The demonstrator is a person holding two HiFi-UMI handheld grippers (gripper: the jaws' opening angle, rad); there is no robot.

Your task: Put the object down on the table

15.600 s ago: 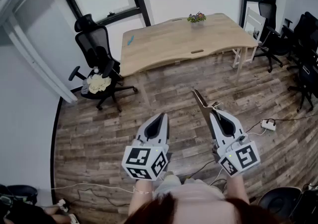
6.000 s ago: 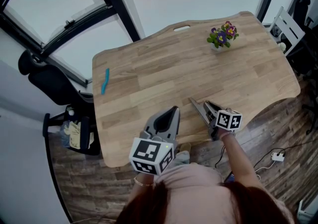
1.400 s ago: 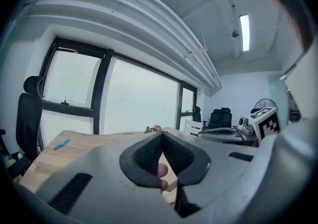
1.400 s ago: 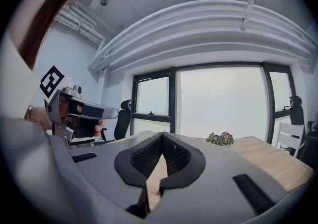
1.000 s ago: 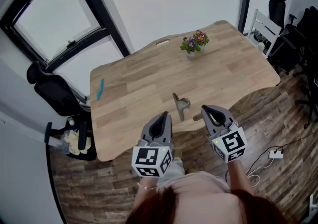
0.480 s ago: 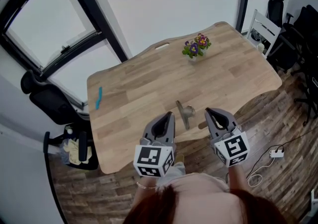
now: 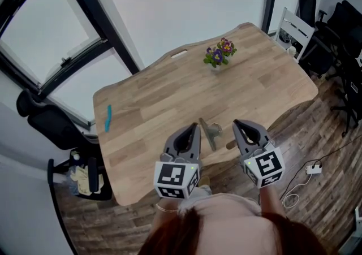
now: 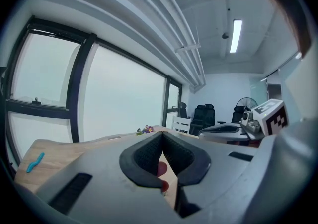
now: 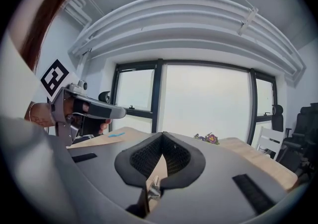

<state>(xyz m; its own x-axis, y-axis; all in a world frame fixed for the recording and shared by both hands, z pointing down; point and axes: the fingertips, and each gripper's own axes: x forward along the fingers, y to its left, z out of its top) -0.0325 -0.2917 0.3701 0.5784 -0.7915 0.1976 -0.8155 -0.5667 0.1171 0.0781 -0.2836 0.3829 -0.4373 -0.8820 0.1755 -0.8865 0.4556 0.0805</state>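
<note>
Tongs [image 7: 207, 133], earlier gripped, seemingly lie on table [image 7: 158, 95].

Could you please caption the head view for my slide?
Tool on table between left hand-held gripper and right hand-held gripper, both shut.

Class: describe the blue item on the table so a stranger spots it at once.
Find the wooden table by the window. At its left end, far from the potted flowers, lies a slim blue strip, the only blue thing on the wood.

Slim brownish tool [image 7: 208, 133] with a grey metal part, lying flat and alone on the light wooden table [image 7: 153, 101], near its front edge
</note>
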